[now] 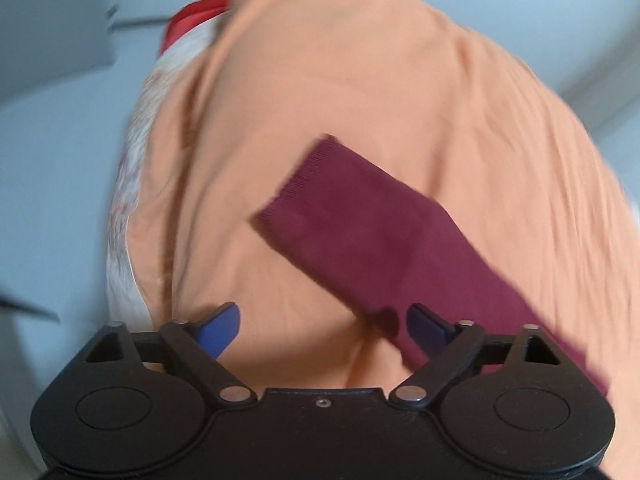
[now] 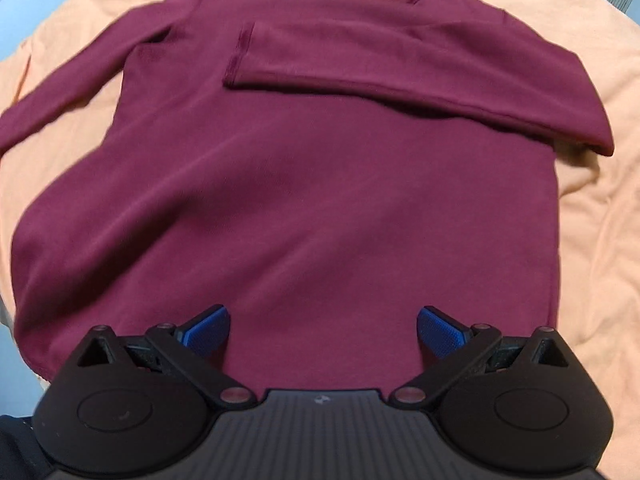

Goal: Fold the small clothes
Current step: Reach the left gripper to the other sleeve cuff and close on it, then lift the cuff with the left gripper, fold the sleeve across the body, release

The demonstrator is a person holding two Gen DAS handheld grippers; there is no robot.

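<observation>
Orange cloth [image 2: 592, 92] under maroon top [image 2: 300, 200]; left tool [image 1: 322, 330] wide; right tool [image 2: 323, 330] wide; pale walls.

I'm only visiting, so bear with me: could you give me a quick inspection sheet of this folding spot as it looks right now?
Surface: orange sheet, wrinkled.
Job's things: maroon long-sleeved top lying flat; one sleeve folded across the chest, the other sleeve stretched out on the sheet.
Clutter: red and white fabric at the sheet's edge, blurred.
Grippers: left hand-held gripper open, at the stretched-out sleeve; right hand-held gripper open, over the hem.
Cables: nothing seen.
Surroundings: pale, blurred.
</observation>
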